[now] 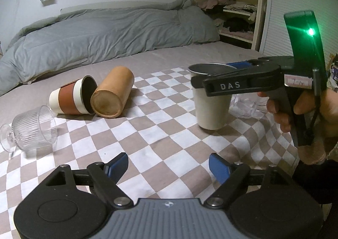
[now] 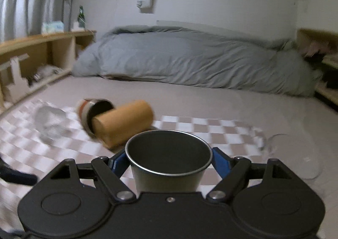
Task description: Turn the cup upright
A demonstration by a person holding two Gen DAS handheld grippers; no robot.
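A cream cup with a metal rim (image 1: 211, 108) stands upright on the checkered cloth (image 1: 160, 124), mouth up. My right gripper (image 1: 213, 74) is shut on it near the rim; in the right wrist view the cup (image 2: 169, 167) sits between the blue pads (image 2: 219, 163). My left gripper (image 1: 168, 166) is open and empty, low over the cloth in front of the cup. A white-and-brown cup (image 1: 71, 99) and a tan cylinder cup (image 1: 114, 95) lie on their sides to the left.
A ribbed glass goblet (image 1: 31, 131) lies on its side at far left. A clear glass (image 1: 245, 105) lies behind the cream cup. A grey duvet (image 1: 109, 32) lies along the back of the bed; shelves (image 1: 236, 17) stand at the right.
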